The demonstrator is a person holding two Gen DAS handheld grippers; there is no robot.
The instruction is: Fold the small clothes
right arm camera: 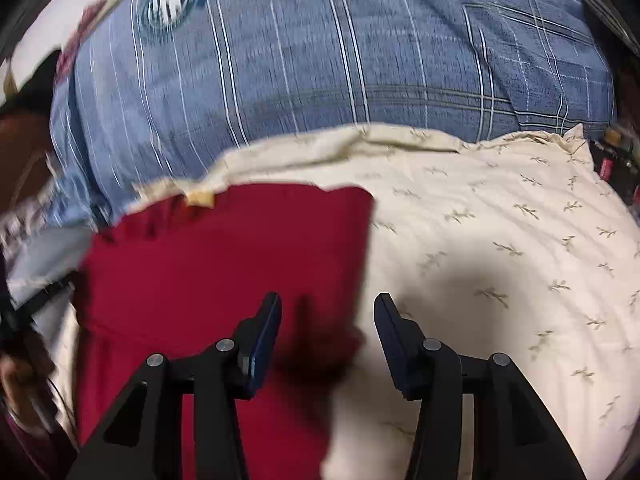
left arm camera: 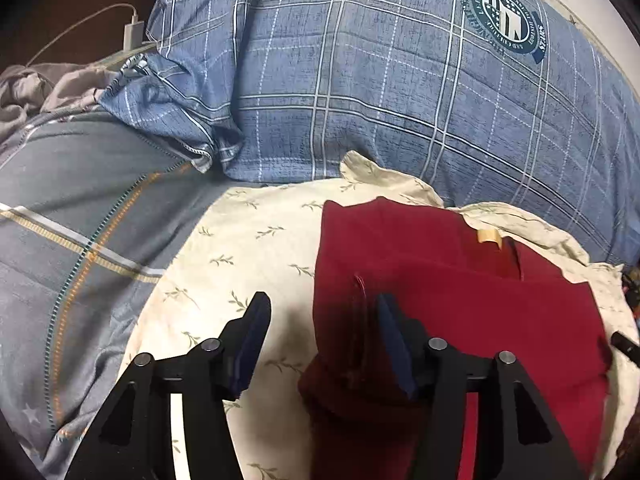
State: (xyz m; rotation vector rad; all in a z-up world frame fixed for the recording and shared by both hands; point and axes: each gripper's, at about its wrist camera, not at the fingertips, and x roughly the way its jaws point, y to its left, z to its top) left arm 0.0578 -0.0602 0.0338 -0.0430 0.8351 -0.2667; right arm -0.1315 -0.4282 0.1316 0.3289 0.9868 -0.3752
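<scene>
On cream pillow [left arm camera: 240,240]: red garment [left arm camera: 460,300]; both grippers gaping, nothing clamped.

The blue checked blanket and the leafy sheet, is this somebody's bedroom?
Probably a bedroom, on a bed: a blue checked quilt is heaped behind a cream leaf-print sheet, and a charger lies beside it.

Left tool [left arm camera: 320,320] and right tool [right arm camera: 328,320] alike, matte black angular arms with triangular cut-outs, round silver pivot screws at the linkages, dark navy flat pads [left arm camera: 250,344] lining each finger's inner face
</scene>
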